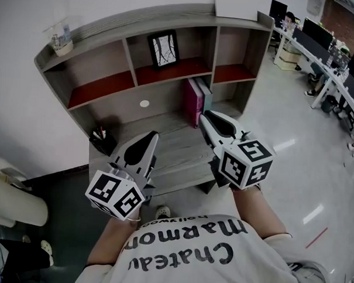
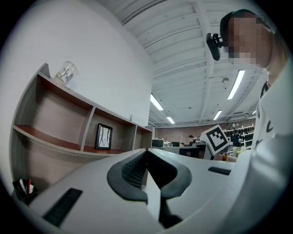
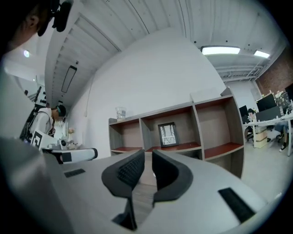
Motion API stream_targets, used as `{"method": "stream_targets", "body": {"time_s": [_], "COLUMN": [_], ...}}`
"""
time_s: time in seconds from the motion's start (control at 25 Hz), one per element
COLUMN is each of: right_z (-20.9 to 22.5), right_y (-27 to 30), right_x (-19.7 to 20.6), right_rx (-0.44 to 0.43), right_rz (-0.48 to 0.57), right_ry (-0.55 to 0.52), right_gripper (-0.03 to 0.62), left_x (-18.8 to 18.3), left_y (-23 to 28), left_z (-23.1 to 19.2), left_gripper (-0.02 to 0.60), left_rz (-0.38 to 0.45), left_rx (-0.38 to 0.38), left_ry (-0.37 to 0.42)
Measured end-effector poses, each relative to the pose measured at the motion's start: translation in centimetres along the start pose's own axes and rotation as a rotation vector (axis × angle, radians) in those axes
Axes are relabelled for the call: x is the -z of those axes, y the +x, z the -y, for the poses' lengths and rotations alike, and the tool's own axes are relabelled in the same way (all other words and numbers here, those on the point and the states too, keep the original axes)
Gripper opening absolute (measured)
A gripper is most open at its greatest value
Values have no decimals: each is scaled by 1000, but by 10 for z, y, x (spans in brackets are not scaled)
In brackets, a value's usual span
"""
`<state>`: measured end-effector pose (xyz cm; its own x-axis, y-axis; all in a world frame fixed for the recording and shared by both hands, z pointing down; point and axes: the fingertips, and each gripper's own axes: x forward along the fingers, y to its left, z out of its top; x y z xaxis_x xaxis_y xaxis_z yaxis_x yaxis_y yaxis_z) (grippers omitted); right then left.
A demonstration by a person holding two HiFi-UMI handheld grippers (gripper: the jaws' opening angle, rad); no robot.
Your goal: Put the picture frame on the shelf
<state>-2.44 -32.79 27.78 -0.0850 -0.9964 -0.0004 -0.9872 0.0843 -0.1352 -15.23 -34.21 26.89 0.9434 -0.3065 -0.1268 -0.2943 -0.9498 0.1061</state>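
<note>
The black picture frame (image 1: pixel 163 49) stands upright in the middle compartment of the grey shelf (image 1: pixel 170 20), on its red board. It also shows in the left gripper view as the frame (image 2: pixel 103 136) and in the right gripper view as the frame (image 3: pixel 167 134). My left gripper (image 1: pixel 152 138) hovers over the desk below the shelf, well short of the frame; its jaws (image 2: pixel 146 151) are shut and empty. My right gripper (image 1: pixel 206 117) is beside it to the right, equally far from the frame, its jaws (image 3: pixel 147 153) a narrow slit apart with nothing between them.
Pink and grey books (image 1: pixel 196 101) stand under the middle compartment. A black pen holder (image 1: pixel 101 141) sits at the desk's left. A glass jar (image 1: pixel 61 40) stands on the shelf top at the left end. Office desks with monitors (image 1: pixel 321 47) lie to the right.
</note>
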Motion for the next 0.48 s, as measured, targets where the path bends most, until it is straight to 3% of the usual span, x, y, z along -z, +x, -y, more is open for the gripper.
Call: {"method": "stream_targets", "body": {"time_s": [0.16,0.48], "right_z": [1,9], "right_y": [-30,-68], "right_x": [2,3], "right_rx": [-22,-29], "right_rz": [25,38], "right_ry": [18,54], "right_gripper": [25,10], "left_x": [4,11], "left_y": [-4,-8], "left_z": [26,70], "left_gripper": [17,17], "left_rz": [15,14], "left_rx": [-24,-27], "left_ry": [-4,0]}}
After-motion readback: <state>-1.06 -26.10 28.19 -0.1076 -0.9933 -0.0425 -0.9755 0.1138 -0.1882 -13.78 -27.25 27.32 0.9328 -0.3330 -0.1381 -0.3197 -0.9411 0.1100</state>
